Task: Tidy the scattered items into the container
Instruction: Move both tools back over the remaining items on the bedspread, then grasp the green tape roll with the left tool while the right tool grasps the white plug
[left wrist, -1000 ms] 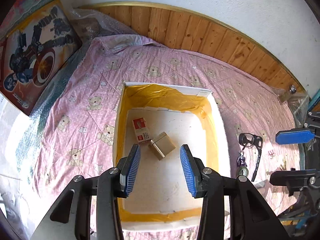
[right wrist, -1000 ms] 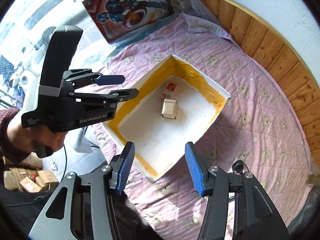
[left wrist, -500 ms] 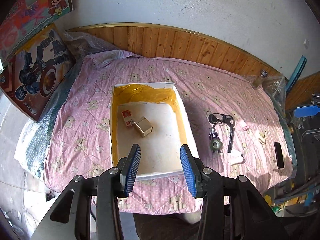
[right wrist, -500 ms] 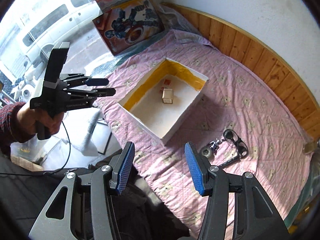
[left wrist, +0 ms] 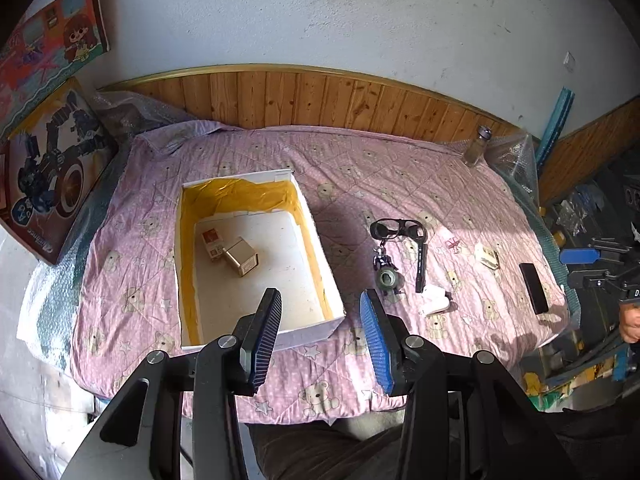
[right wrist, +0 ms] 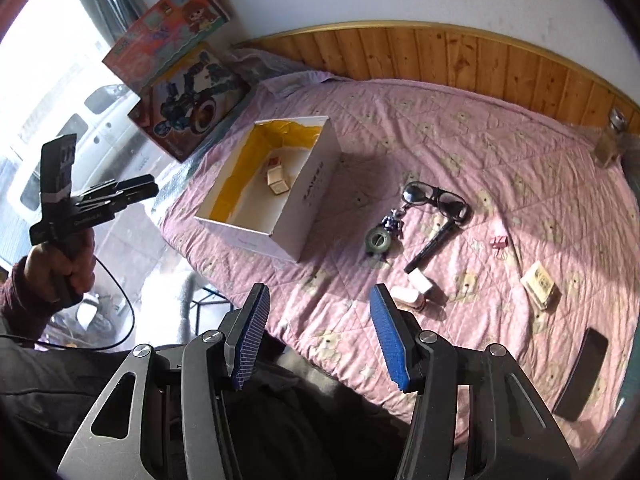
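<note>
Right wrist: left claw [right wrist: 136, 189] body reads "GenRobot.AI".

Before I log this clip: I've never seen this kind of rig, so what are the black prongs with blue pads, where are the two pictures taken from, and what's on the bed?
Those prongs are hand-held two-finger grippers, one per hand, each carrying a camera looking along its fingers. The left gripper and right gripper are both open and hold nothing. On the pink bedspread sits a white box holding two small cartons. Beside it lie glasses, a tape roll, a pen and a phone.
</note>
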Demonstrator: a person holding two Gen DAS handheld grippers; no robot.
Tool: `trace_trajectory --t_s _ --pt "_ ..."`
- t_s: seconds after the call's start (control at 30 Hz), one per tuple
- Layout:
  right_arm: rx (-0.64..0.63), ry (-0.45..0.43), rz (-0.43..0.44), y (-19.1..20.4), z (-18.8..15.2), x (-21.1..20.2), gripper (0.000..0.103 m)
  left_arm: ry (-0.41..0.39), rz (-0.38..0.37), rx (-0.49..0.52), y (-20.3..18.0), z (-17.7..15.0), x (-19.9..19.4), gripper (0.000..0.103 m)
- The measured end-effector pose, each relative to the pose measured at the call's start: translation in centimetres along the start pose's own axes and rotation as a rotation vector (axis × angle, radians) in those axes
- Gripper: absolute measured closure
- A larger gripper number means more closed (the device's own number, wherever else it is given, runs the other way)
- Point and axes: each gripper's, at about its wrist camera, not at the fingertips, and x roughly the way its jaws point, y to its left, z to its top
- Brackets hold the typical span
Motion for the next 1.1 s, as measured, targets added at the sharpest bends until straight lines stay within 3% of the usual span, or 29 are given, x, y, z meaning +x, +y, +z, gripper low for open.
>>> trace_trajectory --t_s 0.37,0.6,0.83,0.97,1.1 --pt "0.276 -0.109 -0.052 -7.9 -7.6 2.4 0.047 0.089 -0.079 0.034 -3.4 -2.1 5.2 0.06" --pt "0.429 -0.072 -0.044 -11.0 -11.2 7.2 0.047 0.091 -0.181 0.065 -4.4 -3.9 8.7 0.06" --pt "0.489 -0.041 -0.039 -12.8 -11.1 11.4 0.047 0.146 -0.246 0.084 -6.0 -4.7 12.7 0.06" --pt "0.457 0.005 -0.026 -12.3 -10.2 14.2 0.047 0.151 -0.26 0.075 -6.3 -4.0 14.9 0.054" --pt "0.394 0.058 -0.07 -11.7 -9.4 17.0 0.047 0.151 -0.267 0.063 -6.9 -2.9 17.2 0.046"
